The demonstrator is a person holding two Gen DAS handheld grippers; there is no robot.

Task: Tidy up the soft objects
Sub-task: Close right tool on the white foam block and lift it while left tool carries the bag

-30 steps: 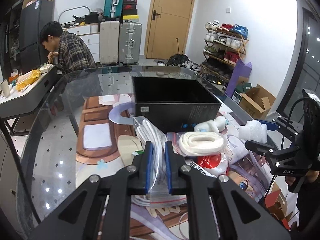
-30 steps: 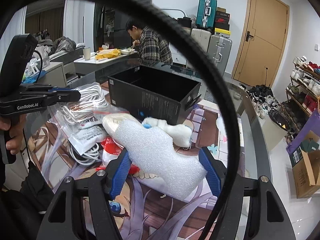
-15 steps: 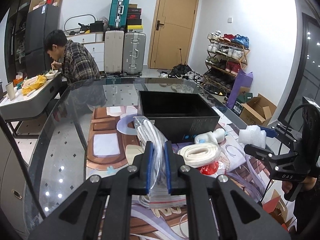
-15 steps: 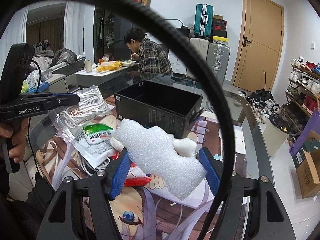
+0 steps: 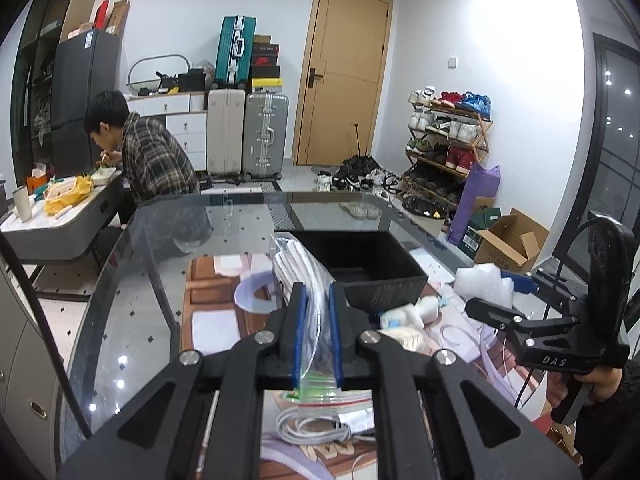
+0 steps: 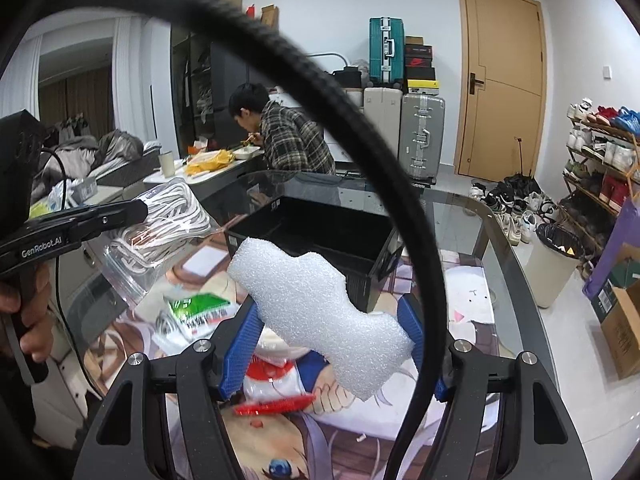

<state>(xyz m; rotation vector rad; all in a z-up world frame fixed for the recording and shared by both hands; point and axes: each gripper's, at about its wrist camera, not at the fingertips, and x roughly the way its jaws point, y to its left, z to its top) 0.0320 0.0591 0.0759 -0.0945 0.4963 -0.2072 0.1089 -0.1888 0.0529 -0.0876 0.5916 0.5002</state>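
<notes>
My left gripper [image 5: 317, 312] is shut on a clear zip bag of white cable [image 5: 308, 280] and holds it up above the table, left of the open black box [image 5: 384, 284]; the bag shows in the right wrist view [image 6: 160, 224]. My right gripper [image 6: 332, 320] is shut on a white foam piece [image 6: 316, 308], lifted in front of the black box [image 6: 316, 236]; the foam also shows in the left wrist view [image 5: 484, 282]. A white plush toy [image 5: 408, 312] and a cream roll [image 5: 408, 338] lie on the mat before the box.
A second cable bag with a green label [image 6: 192, 312] and a red packet [image 6: 276, 404] lie on the printed mat over the glass table [image 5: 160, 280]. A black cable [image 6: 360, 128] arcs across the right wrist view. A seated person [image 5: 148, 156] is behind the table.
Both grippers rose with their loads: the cable bag lifted off the pile on the mat, and the foam piece lifted clear of the plush toy toward the black box.
</notes>
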